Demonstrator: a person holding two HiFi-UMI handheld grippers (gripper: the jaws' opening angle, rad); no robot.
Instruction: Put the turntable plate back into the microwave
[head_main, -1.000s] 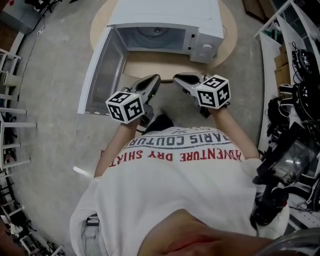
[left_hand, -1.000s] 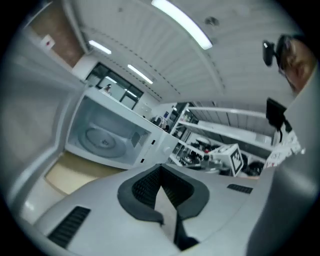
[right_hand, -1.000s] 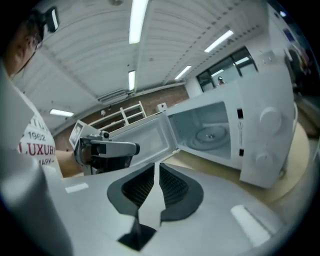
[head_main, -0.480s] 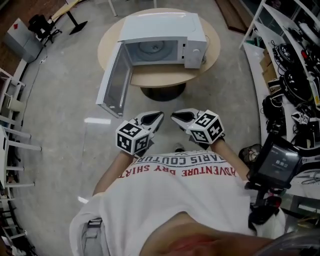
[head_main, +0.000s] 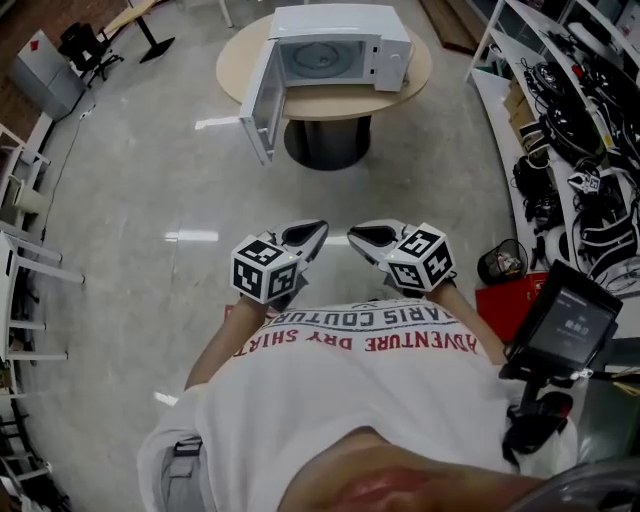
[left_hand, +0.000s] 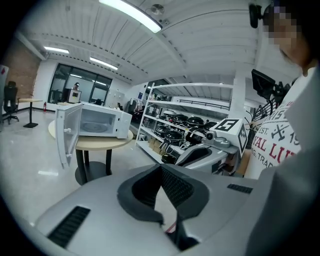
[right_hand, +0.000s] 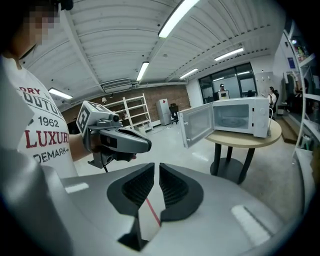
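Observation:
The white microwave (head_main: 340, 40) stands on a round wooden table (head_main: 330, 102) far ahead, its door (head_main: 262, 95) swung open to the left. The glass turntable plate (head_main: 322, 58) lies flat inside the cavity. In the left gripper view the microwave (left_hand: 95, 120) is far off at the left; in the right gripper view the microwave (right_hand: 240, 117) is at the right. My left gripper (head_main: 320, 228) and right gripper (head_main: 352, 236) are side by side close to the person's chest. Both are shut and hold nothing. They are far from the table.
White shelves (head_main: 590, 110) packed with cables and gear run along the right. A black bin (head_main: 500, 262) and a red box (head_main: 505, 300) stand by the right arm. White racks (head_main: 20, 260) line the left, and grey floor separates me from the table.
The microwave and table have shrunk and moved up in the head view: the person has backed away. Both grippers stay shut, side by side, at the chest.

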